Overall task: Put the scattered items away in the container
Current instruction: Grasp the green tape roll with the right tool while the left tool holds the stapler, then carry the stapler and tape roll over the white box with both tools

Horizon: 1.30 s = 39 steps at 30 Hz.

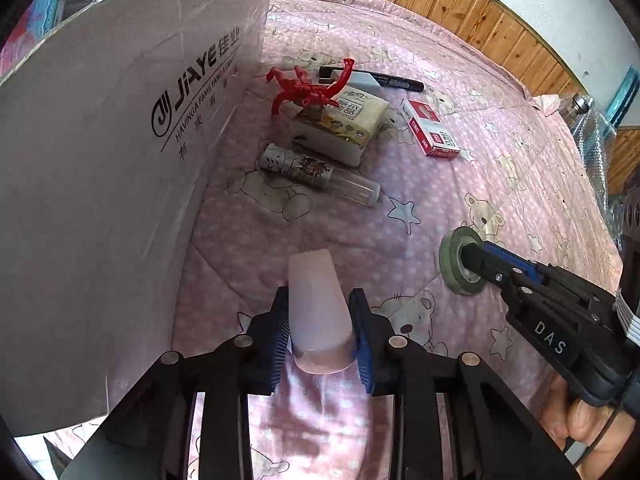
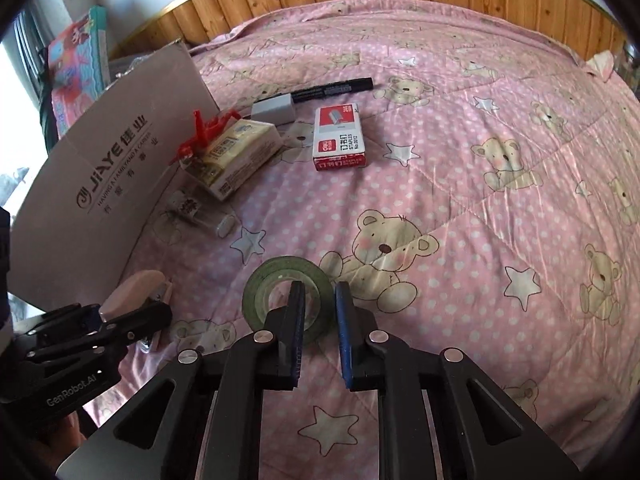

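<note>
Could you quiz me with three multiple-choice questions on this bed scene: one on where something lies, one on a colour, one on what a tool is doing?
1. The marker lies
A. beyond the staples box
B. inside the cardboard box
C. under the tape

2. The toy figure is
A. green
B. red
C. black

3. The left gripper is
A. open
B. shut on nothing
C. shut on the pink stapler

Answers: A, it lies farther up the bed; B, plainly red plastic; C, both jaws press its sides.
</note>
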Available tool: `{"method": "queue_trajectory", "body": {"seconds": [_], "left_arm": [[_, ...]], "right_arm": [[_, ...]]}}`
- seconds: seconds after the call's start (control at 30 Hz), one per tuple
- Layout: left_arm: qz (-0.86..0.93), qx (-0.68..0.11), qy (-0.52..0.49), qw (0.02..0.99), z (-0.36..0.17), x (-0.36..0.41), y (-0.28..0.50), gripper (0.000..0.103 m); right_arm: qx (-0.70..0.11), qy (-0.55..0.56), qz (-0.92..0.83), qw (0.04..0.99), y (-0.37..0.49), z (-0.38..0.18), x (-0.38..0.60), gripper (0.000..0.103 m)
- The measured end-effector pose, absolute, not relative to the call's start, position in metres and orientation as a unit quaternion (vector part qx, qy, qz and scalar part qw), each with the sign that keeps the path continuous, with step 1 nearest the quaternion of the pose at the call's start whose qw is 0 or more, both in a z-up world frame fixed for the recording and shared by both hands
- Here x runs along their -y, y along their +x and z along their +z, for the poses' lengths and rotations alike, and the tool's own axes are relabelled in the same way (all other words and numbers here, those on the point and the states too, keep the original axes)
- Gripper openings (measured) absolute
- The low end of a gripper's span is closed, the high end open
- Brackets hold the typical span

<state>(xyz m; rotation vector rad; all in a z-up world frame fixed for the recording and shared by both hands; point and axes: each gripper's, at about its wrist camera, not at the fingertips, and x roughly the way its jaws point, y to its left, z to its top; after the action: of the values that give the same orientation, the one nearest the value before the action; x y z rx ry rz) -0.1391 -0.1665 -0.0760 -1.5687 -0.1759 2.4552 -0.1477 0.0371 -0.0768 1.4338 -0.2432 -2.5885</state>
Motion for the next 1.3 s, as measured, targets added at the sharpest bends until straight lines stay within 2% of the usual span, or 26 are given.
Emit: {"method": "queue_trajectory", "body": {"seconds": [0.27,0.8,1.3], "left_arm": [[0.852,0.04,-0.51,0.113,-0.052,0.164,-0.122,0.027],[0.875,0.058,-0.458,0.148,0.013,0.17,-0.083,0.027],[0.89,0.106,-0.409,0.172,0.062,0.205,-0.063,0.027]], "right_arm": [[0.096,0.469,-0.873,0.091,-0.124,-0.054,-0.032,0.015],[0.117,0.439,-0.884,0.111,-0.086,-0.007,-0.014,0.015],[0.104,0.409,-0.896,0.14,-0.071,0.047,0.024,0.015]]}}
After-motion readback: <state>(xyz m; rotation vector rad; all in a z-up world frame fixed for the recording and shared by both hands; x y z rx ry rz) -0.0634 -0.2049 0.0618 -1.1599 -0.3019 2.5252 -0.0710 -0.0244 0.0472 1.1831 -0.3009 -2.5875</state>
